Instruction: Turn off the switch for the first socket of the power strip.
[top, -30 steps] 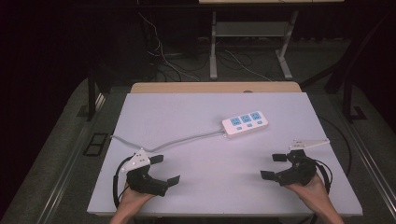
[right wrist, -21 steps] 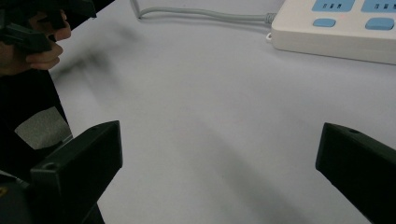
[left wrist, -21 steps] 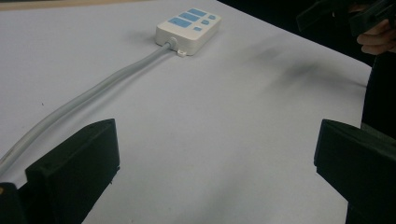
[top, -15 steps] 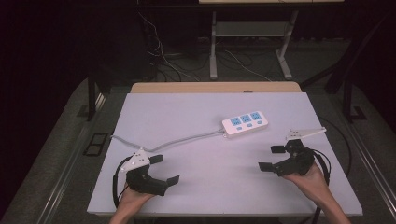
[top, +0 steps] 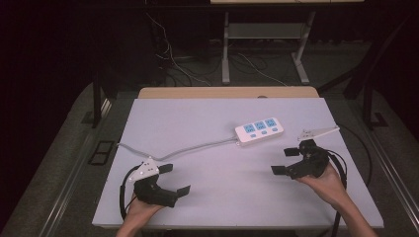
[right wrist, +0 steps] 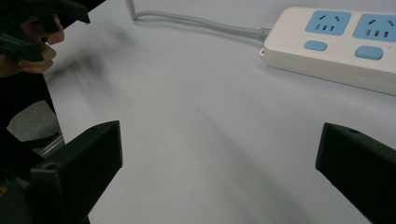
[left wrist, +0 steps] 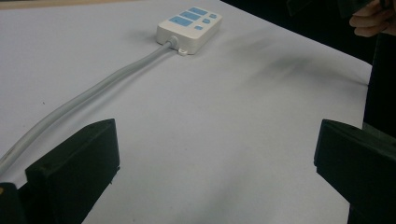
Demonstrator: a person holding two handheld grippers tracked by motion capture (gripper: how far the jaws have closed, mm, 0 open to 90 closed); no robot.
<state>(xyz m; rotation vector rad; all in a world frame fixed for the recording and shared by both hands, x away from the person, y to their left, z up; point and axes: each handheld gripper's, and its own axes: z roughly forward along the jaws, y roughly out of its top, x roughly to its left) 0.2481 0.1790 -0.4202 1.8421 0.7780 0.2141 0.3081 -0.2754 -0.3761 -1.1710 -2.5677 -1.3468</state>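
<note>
Both grippers, left gripper (top: 174, 179) and right gripper (top: 284, 160), hover with fingers wide, holding nothing. The approach looks underway: next, the right one probably must reach the power strip (top: 259, 131) near the table's far edge.

Two hands enter from the bottom edge of the high view, each w/ a black two-jaw gripper. Left hand (top: 141, 210) sits low at the near-left, forearm barely in frame; left gripper (top: 174, 178) points fwd and to the right, jaws spread wide apart, nothing between them, grey three-cornered plate on top, black cable looping round its left side. Right hand (top: 328, 181) reaches further fwd, forearm angled in from the bottom right; right gripper (top: 285, 159) points left and slightly fwd, jaws also wide apart and empty, plate sticking out behind it, cable trailing back by the wrist. In each gripper view, both black jaws stand far apart at the lower corners.
</note>
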